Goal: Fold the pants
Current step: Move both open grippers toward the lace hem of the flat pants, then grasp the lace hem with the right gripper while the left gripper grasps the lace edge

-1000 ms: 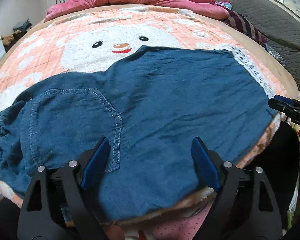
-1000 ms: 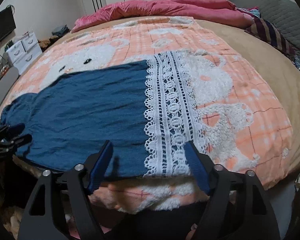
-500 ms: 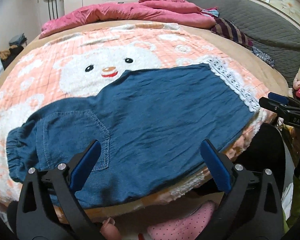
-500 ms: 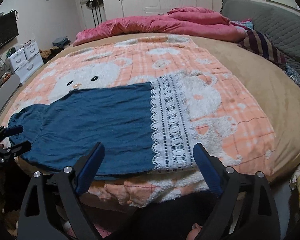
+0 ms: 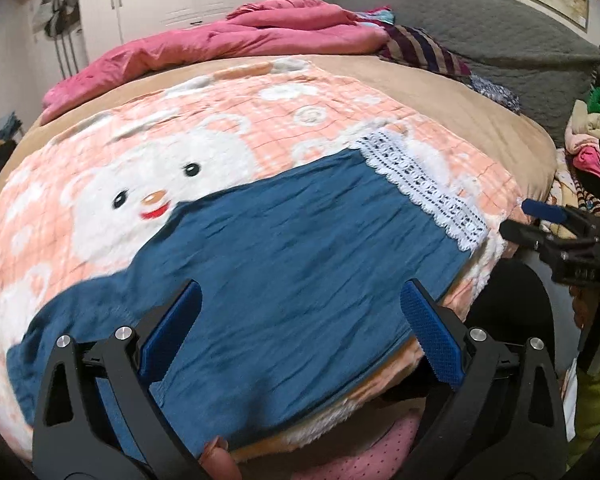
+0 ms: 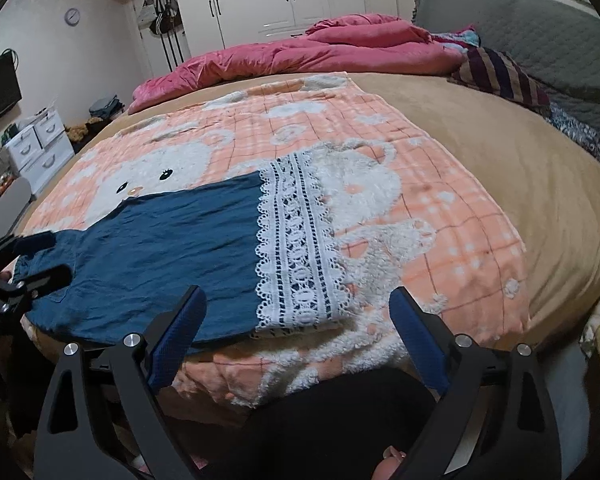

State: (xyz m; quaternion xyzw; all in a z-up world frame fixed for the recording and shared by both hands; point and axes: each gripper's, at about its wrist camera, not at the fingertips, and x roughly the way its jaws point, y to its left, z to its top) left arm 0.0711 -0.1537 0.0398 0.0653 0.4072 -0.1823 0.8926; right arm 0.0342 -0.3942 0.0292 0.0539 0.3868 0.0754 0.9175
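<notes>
Blue denim pants (image 5: 292, 264) with a white lace hem (image 5: 424, 196) lie flat on a peach bear-print blanket (image 5: 148, 152) at the near edge of the bed. My left gripper (image 5: 300, 328) is open and empty, held above the pants' near edge. My right gripper (image 6: 298, 340) is open and empty, held above the lace hem (image 6: 300, 248) and the denim (image 6: 160, 248). The right gripper shows at the right edge of the left wrist view (image 5: 540, 220). The left gripper shows at the left edge of the right wrist view (image 6: 28, 260).
A pink duvet (image 6: 308, 52) is bunched at the far side of the bed. A grey quilted headboard (image 6: 540, 40) and striped cloth (image 6: 500, 72) lie far right. White drawers (image 6: 40, 148) stand on the left. A pile of clothes (image 5: 588, 140) sits to the right.
Both grippers have pulled back and risen away from the pants, and their jaws have spread wider. The pants lie still.
</notes>
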